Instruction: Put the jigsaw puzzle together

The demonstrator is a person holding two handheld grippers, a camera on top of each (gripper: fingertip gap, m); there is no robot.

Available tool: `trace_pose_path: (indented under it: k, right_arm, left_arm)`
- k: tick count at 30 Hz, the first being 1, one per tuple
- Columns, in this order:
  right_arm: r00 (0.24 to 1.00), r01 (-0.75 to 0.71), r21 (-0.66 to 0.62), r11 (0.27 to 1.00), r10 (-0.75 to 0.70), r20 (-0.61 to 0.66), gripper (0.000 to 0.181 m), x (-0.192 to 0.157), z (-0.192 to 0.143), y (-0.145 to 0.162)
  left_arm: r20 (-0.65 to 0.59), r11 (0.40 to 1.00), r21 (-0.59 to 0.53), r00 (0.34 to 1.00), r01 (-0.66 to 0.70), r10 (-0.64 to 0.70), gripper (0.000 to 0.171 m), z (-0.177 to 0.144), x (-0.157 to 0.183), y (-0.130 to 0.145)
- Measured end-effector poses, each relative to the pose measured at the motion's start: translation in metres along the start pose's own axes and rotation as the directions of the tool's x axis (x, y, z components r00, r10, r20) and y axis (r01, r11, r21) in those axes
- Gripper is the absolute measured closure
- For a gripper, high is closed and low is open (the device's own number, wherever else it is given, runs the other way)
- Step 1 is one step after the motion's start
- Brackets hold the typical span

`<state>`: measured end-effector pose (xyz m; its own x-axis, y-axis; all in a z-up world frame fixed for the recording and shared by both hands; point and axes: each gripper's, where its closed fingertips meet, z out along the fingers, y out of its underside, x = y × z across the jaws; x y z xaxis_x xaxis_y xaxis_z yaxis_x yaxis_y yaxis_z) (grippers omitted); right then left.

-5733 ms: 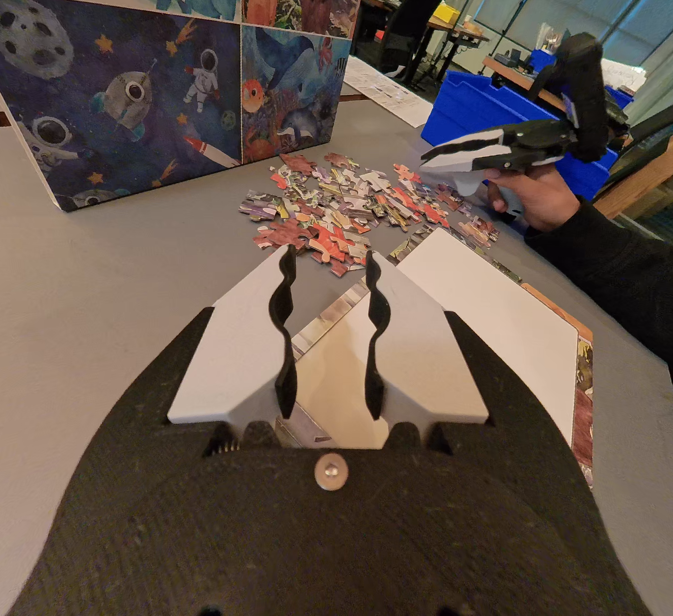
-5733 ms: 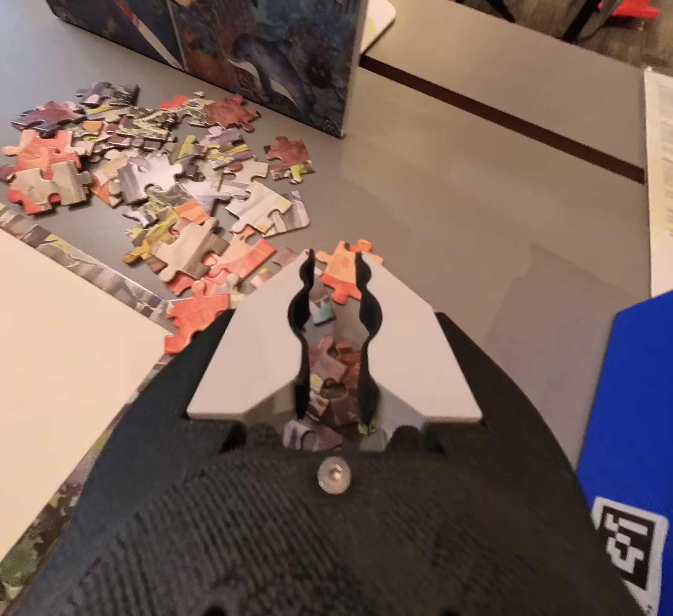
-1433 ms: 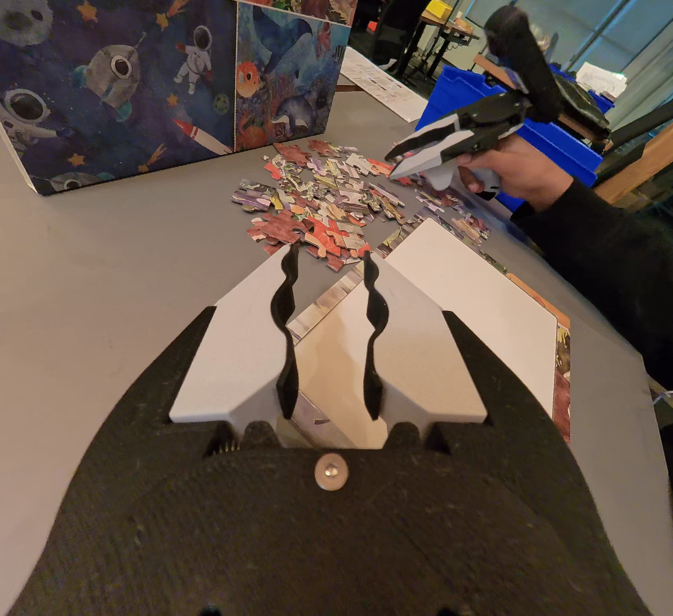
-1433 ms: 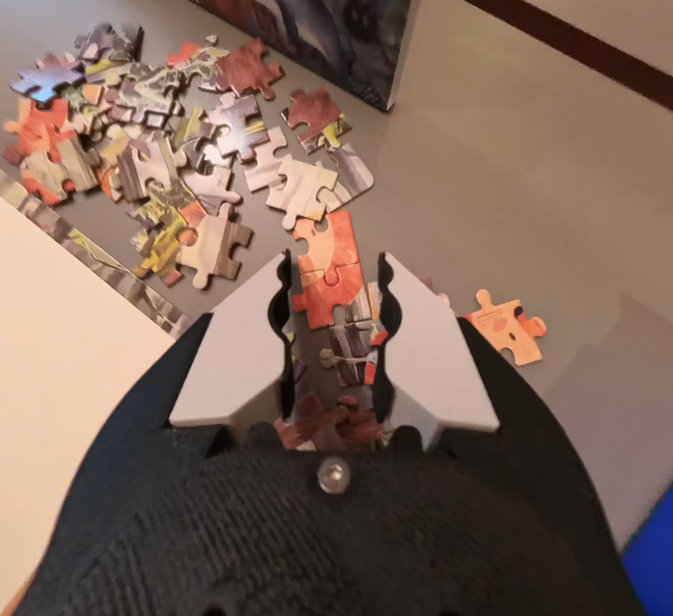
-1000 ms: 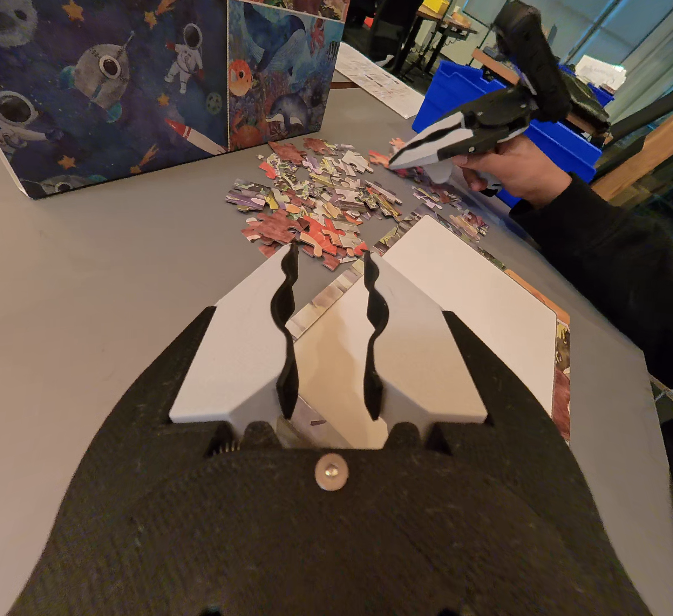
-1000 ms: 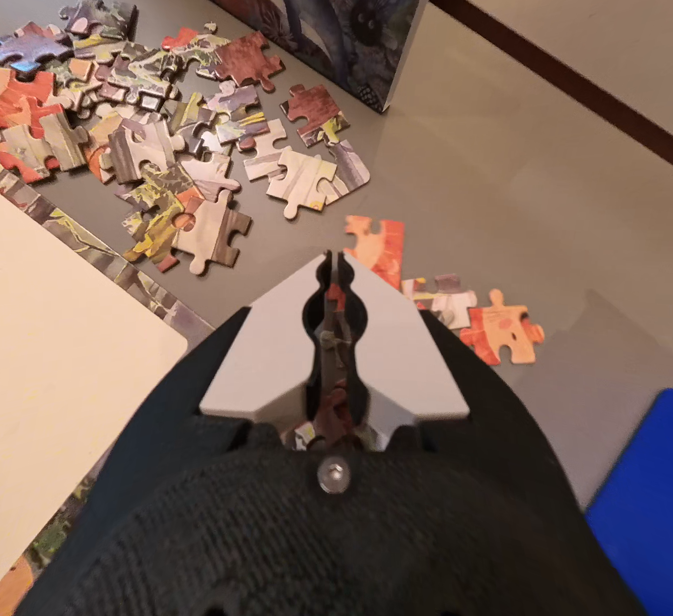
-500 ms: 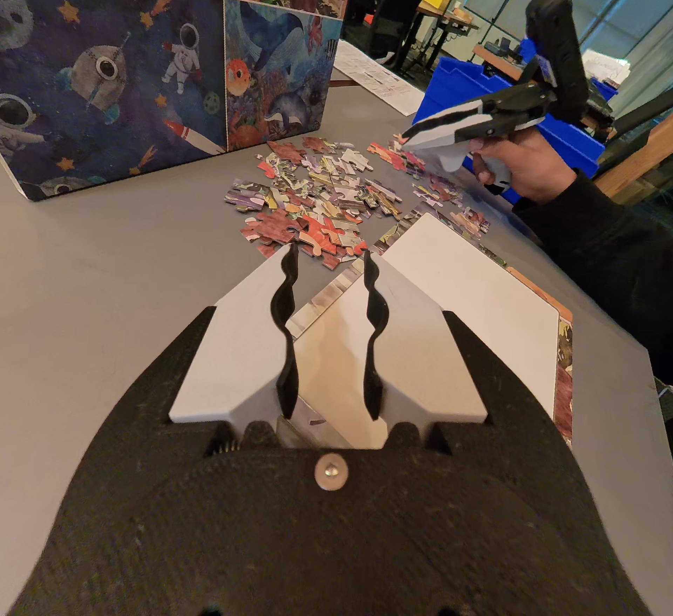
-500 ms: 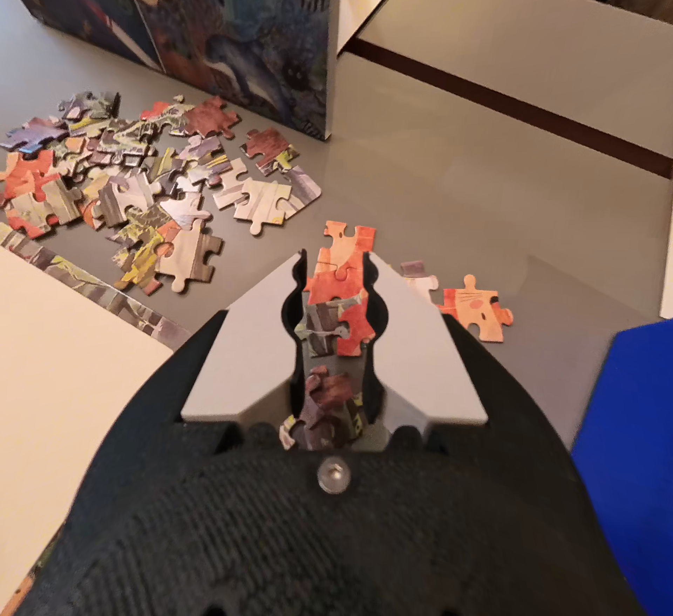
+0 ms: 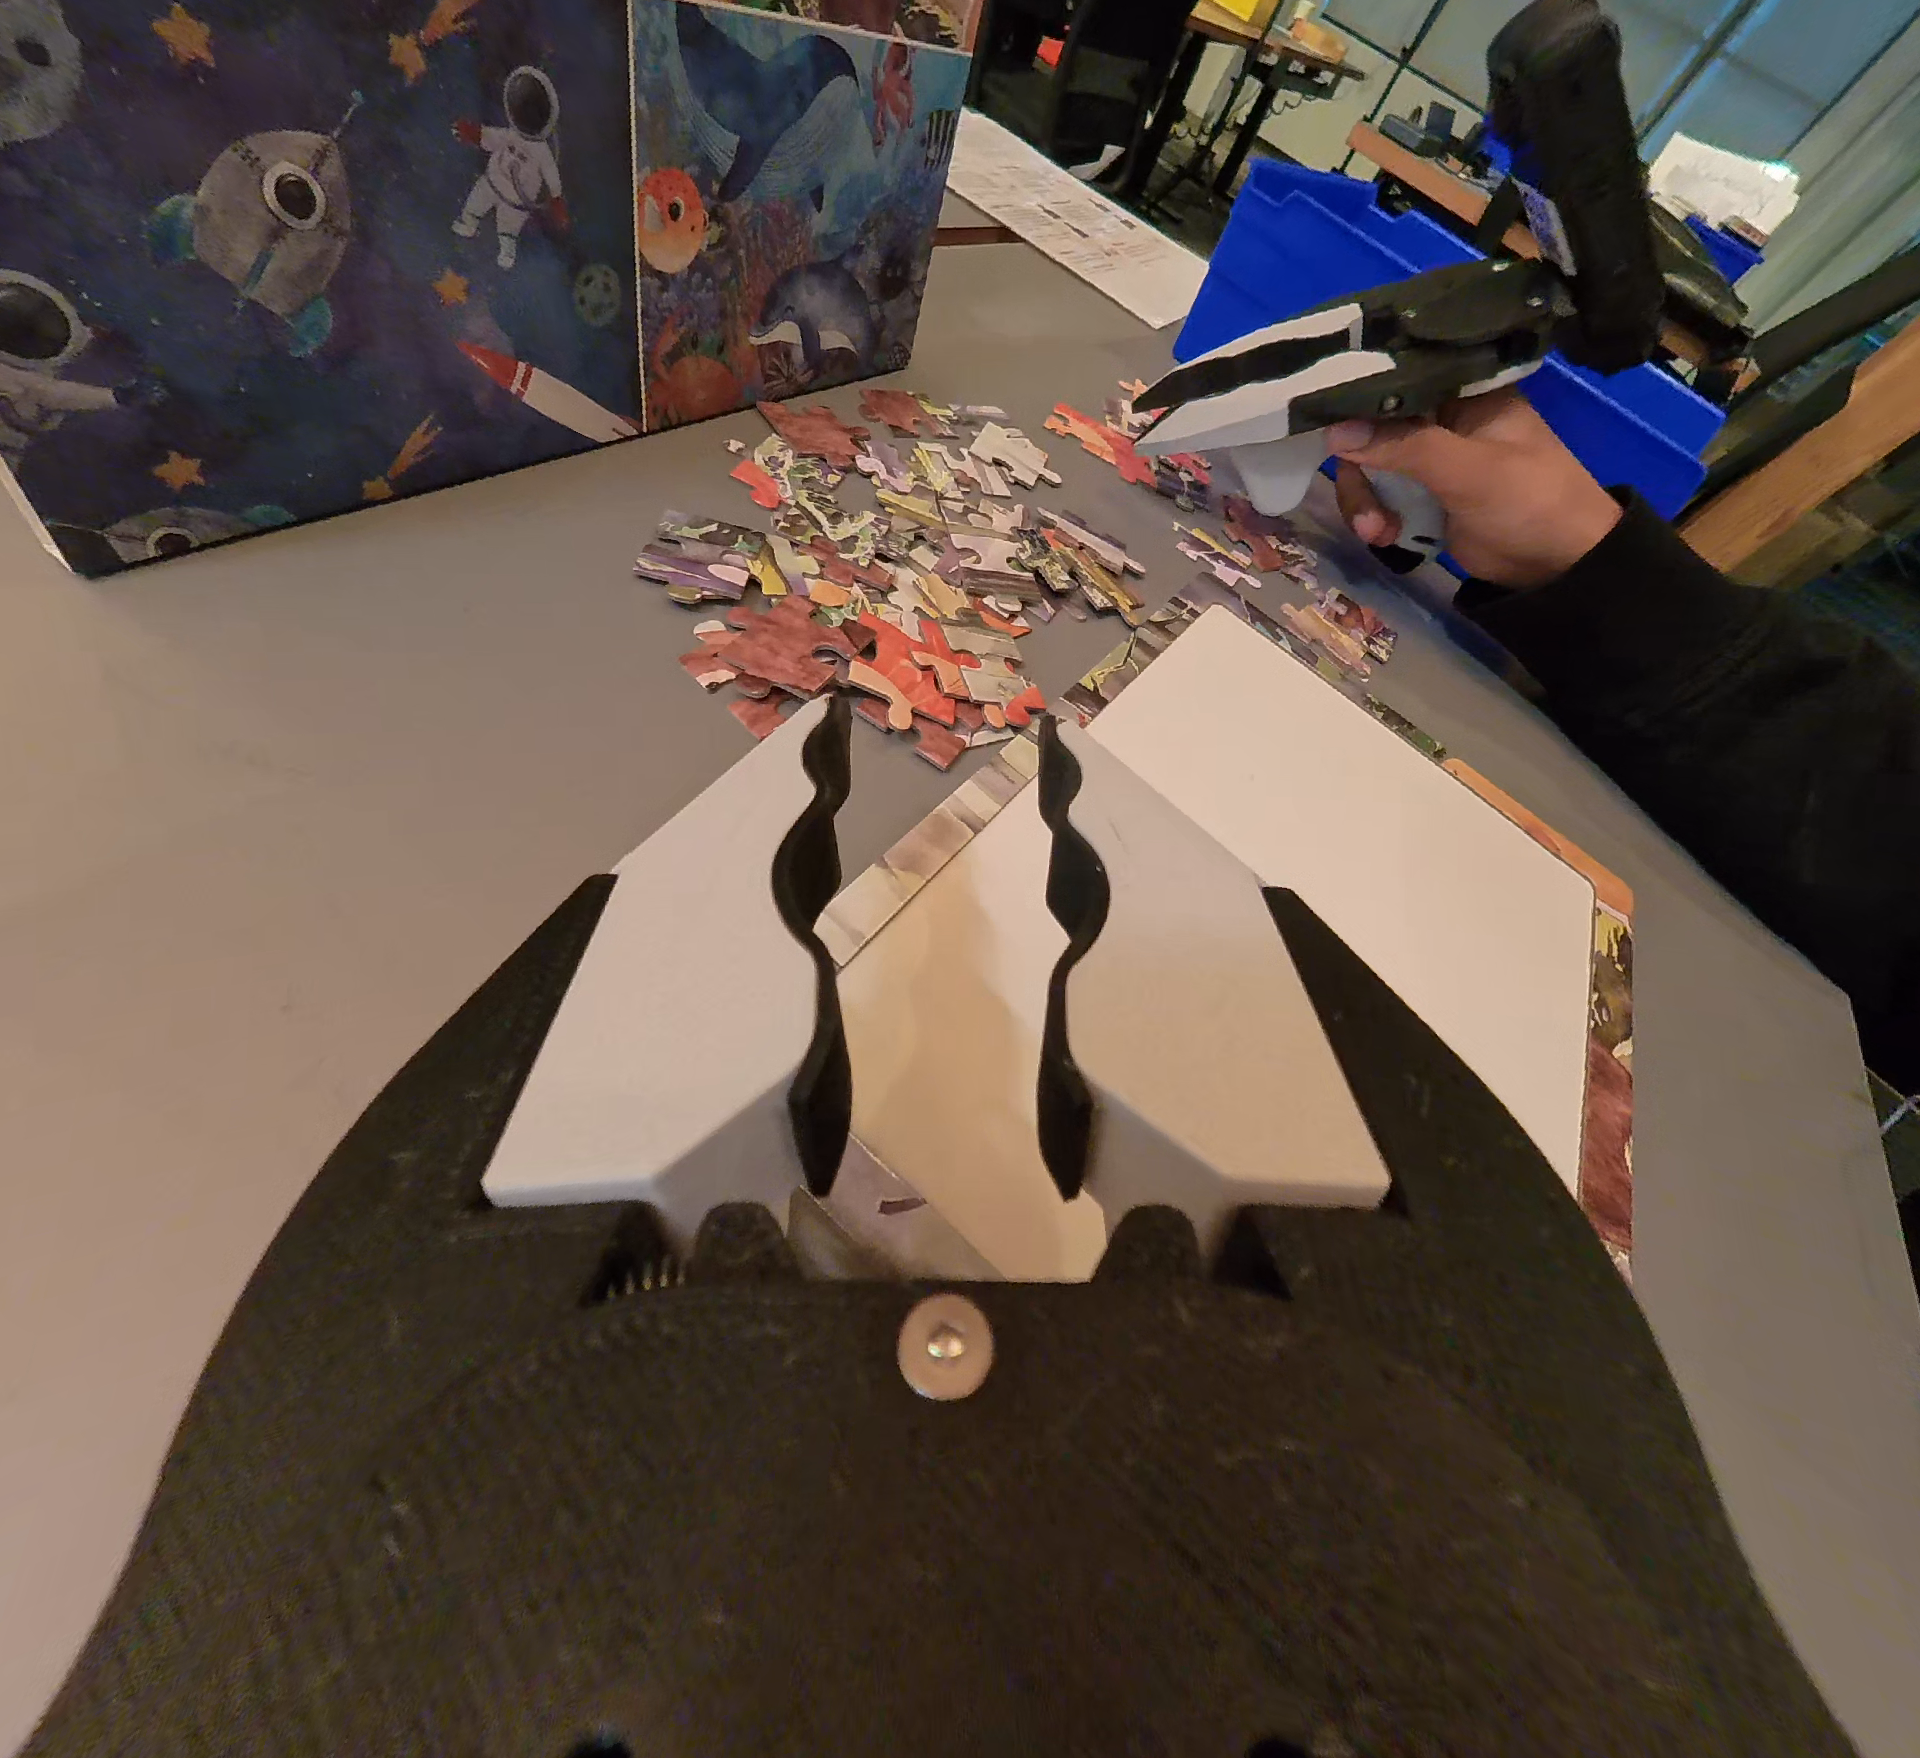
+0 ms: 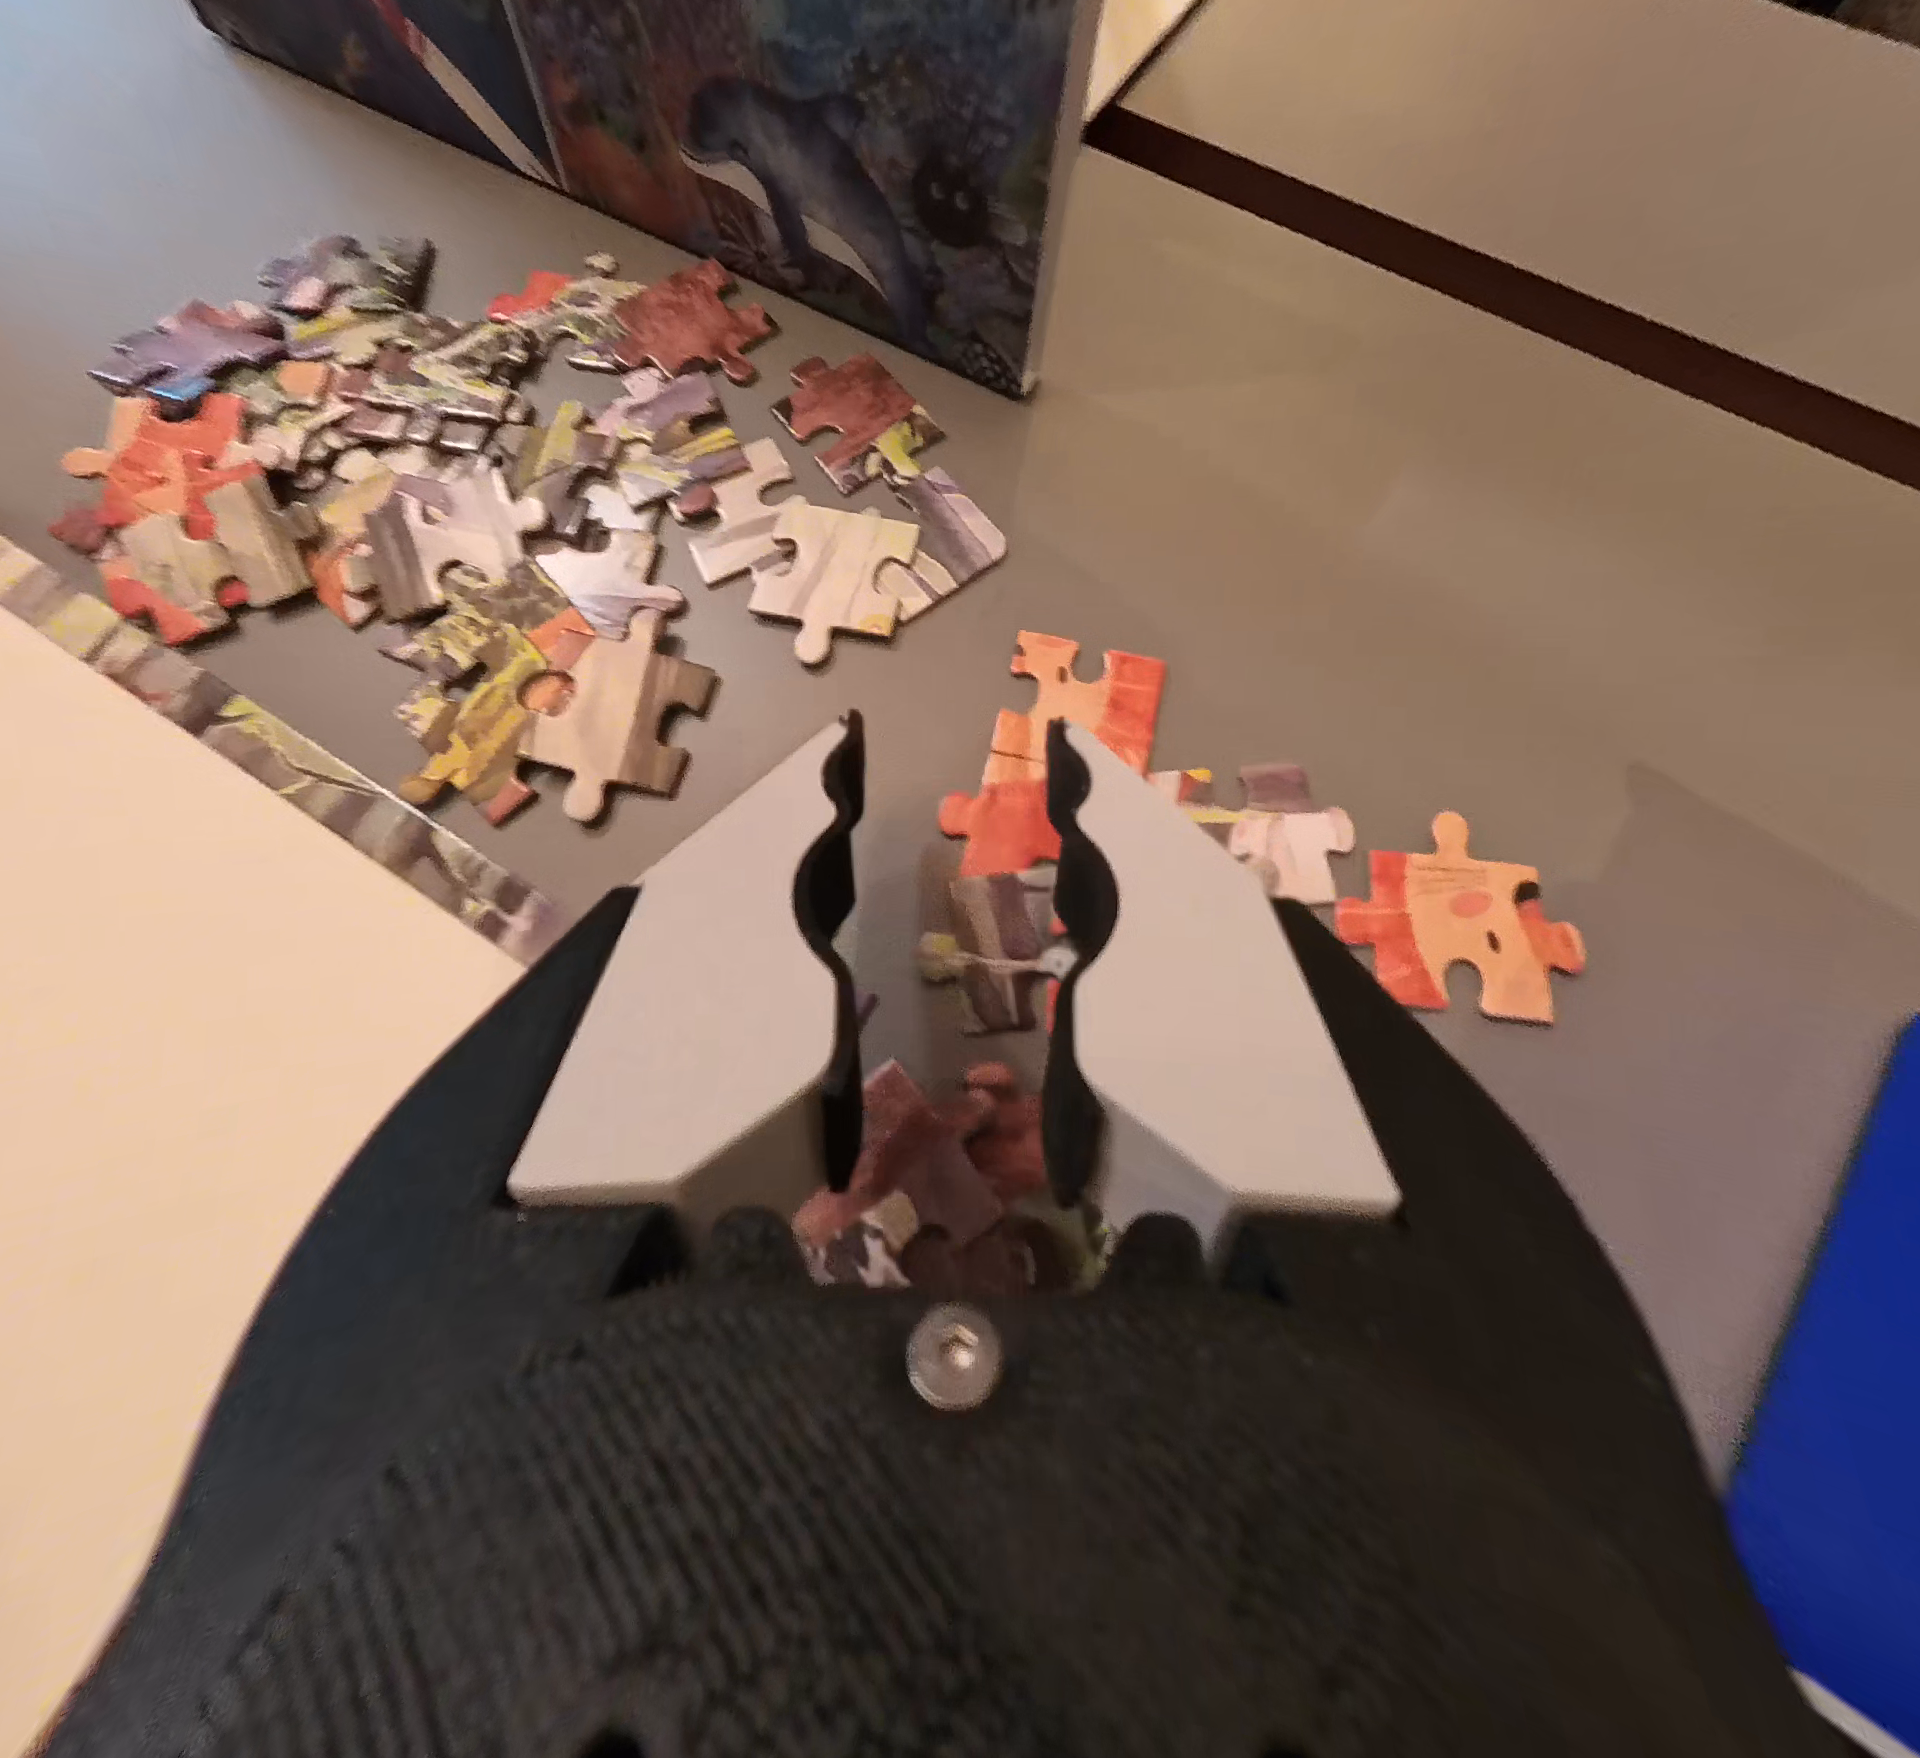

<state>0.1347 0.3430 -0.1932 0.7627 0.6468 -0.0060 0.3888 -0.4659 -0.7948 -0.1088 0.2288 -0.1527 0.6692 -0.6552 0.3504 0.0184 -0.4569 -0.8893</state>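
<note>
Bare grey table [image 9: 312, 825] lies free left of the loose puzzle pieces [image 9: 894, 576]. The tall puzzle box [image 9: 416, 181] walls off the far side; the blue bin [image 9: 1351, 274] blocks the right, beside the white puzzle tray [image 9: 1351, 835].

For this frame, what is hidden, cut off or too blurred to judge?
- Puzzle tray: near part hidden by the left hand-held gripper, left wrist view.
- Joined orange pieces: lower part behind the right hand-held gripper, right wrist view.
- Puzzle box: top cut off by the frame, both views.
- Loose pile: motion-blurred; pictures unreadable.
</note>
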Motion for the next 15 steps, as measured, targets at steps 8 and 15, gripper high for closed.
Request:
trace_pose_path:
  k: [8,15]
  right_arm:
    - [0.969,-0.07,0.128,0.989,0.037,0.244,0.151,-0.057,-0.008,-0.028]
    - [0.822,0.087,0.072,0.994,-0.112,0.558,0.168,-0.159,-0.016,-0.018]
  left_arm:
    - [-0.008,1.0,-0.022,1.0,0.005,-0.005,0.138,0.003,0.004,0.004]
    - [0.004,0.999,-0.036,1.0,-0.012,0.013,0.139,0.005,0.004,0.005]
